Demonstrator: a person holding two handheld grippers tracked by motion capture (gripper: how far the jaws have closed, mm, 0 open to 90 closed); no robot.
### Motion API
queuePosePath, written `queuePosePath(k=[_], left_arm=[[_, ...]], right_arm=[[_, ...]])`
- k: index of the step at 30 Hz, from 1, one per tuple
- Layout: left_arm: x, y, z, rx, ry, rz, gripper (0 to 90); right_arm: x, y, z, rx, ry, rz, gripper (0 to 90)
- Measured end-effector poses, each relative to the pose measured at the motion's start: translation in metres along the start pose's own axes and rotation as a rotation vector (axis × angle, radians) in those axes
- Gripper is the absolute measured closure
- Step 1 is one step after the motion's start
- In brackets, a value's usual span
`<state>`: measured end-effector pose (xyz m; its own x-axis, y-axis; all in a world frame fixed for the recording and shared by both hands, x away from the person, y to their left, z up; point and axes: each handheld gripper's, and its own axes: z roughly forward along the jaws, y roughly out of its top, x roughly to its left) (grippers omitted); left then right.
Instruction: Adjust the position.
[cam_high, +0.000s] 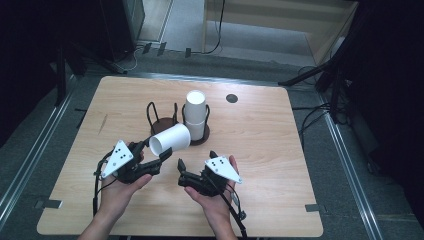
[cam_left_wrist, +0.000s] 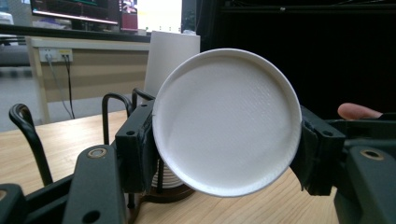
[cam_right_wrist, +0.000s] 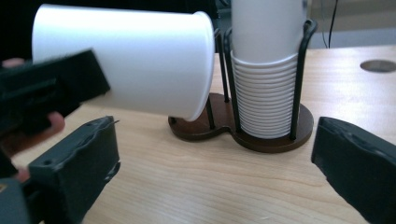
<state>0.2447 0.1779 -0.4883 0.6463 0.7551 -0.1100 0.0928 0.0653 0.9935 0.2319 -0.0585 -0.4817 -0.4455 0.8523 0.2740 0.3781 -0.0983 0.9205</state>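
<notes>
A wooden table (cam_high: 260, 150) is taking up the middle of the high view. A dark round grommet (cam_high: 231, 98) is sitting in its top toward 1 o'clock. Two grey tabs (cam_high: 48, 204) are lying at its near corners, at 7 and 5 o'clock. A black cable (cam_high: 216, 30) is trailing over the grey floor (cam_high: 190, 30) at 12 o'clock. A metal rail (cam_high: 30, 155) is running along the floor at 9 o'clock. In the left gripper view, a screen (cam_left_wrist: 74, 10) is glowing at 11 o'clock, above a wall socket (cam_left_wrist: 57, 55).

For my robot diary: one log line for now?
left gripper: shut on cup, sideways | right gripper: open, empty | cup stack: in holder
</notes>
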Motion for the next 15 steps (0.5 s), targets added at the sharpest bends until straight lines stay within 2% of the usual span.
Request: queuePosePath(k=[3, 4, 5, 6, 7, 11, 15], left_arm=[[-0.0010, -0.0015, 0.0007, -0.018, -0.008, -0.011, 34.7], [-0.0010, -0.0015, 0.0007, -0.018, -0.008, -0.011, 34.7], [-0.0014, -0.0017, 0.0008, -0.024, -0.008, -0.008, 34.7], [-0.0014, -0.0017, 0.0008, -0.024, -0.008, -0.008, 34.7], [-0.0020, -0.0018, 0.0009, -0.037, -0.012, -0.012, 34.7], [-0.0025, -0.0029, 0.0014, -0.044, -0.015, -0.017, 34.7], [-0.0033, -0.0051, 0.0026, -0.051, -0.020, -0.023, 34.7]], right_arm=[[-0.0049, 0.0001, -0.0009, -0.003, -0.006, 0.083, 0.0], [-0.0049, 0.0001, -0.0009, -0.003, -0.006, 0.083, 0.0], [-0.0067, -0.0007, -0.0012, -0.003, -0.027, 0.114, 0.0], [-0.0067, -0.0007, -0.0012, -0.003, -0.027, 0.114, 0.0], [-0.0077, -0.0018, -0.0024, -0.009, -0.025, 0.151, 0.0], [-0.0083, -0.0017, -0.0052, -0.028, 0.009, 0.221, 0.0], [-0.0107, -0.0011, -0.0060, -0.038, 0.061, 0.355, 0.0]])
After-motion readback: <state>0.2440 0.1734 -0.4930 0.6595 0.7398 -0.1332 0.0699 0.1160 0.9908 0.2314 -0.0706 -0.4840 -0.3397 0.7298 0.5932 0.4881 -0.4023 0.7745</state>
